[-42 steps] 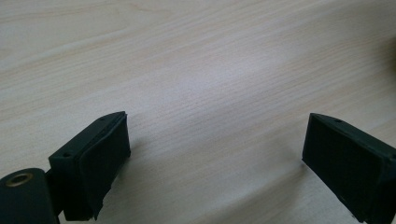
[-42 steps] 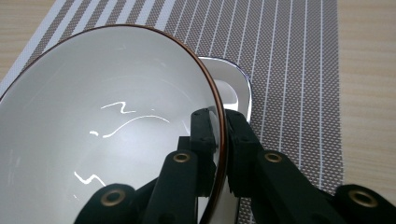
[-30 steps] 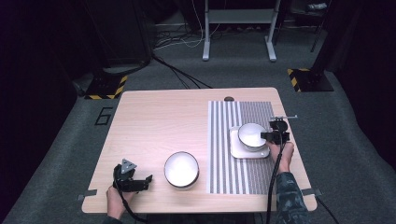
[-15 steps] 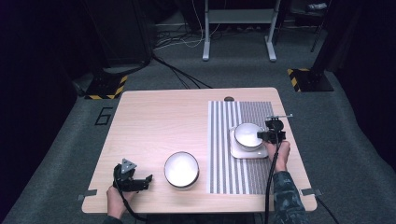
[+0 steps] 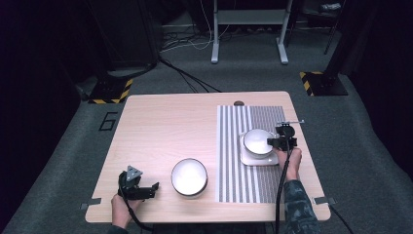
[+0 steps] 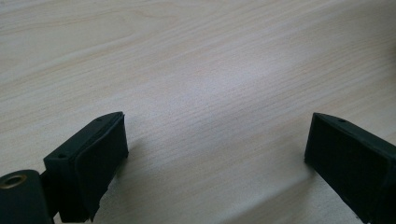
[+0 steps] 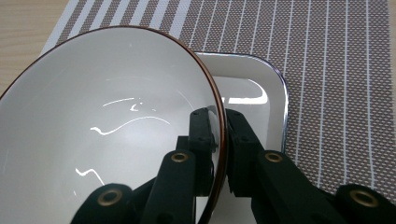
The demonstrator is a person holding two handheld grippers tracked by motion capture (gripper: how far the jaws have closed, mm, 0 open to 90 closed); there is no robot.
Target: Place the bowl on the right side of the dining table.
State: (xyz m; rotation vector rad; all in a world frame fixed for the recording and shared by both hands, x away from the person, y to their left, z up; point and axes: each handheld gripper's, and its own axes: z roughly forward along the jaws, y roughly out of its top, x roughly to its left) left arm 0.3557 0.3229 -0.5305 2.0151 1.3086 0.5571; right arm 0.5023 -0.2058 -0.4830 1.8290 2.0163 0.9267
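My right tongs (image 7: 223, 140) are clamped on the rim of the white glazed bowl with a thin brown edge (image 7: 107, 121), one pad inside the wall and the other outside. That bowl sits tilted over the white square plate with rounded corners (image 7: 261, 93), and I use this plate as my landmark. The bowl covers most of the plate in the right gripper view, so I see just its far corner and a strip of its raised edge; I cannot tell whether the bowl's foot touches it. The bowl's near part is cut off by the bottom of that view.

In the high view the right tongs (image 5: 284, 142) are at the plate's (image 5: 251, 159) right side, with the bowl (image 5: 257, 141) on or just over it. The plate lies on the brown and white striped woven placemat (image 5: 234, 146), which covers the right part of the pale wooden counter (image 5: 160, 126).

A second white round bowl (image 5: 189, 176) stands on bare wood well to the left of the plate and nearer to me, just beside the mat's left edge. My left tongs (image 5: 146, 189) are farther left again, near the counter's front edge. In the left gripper view my left tongs (image 6: 215, 154) stand wide apart over bare wood, holding nothing; both pads are partly cut off by the frame. A small dark round thing (image 5: 238, 103) beyond the plate at the counter's far edge is too small to make out.
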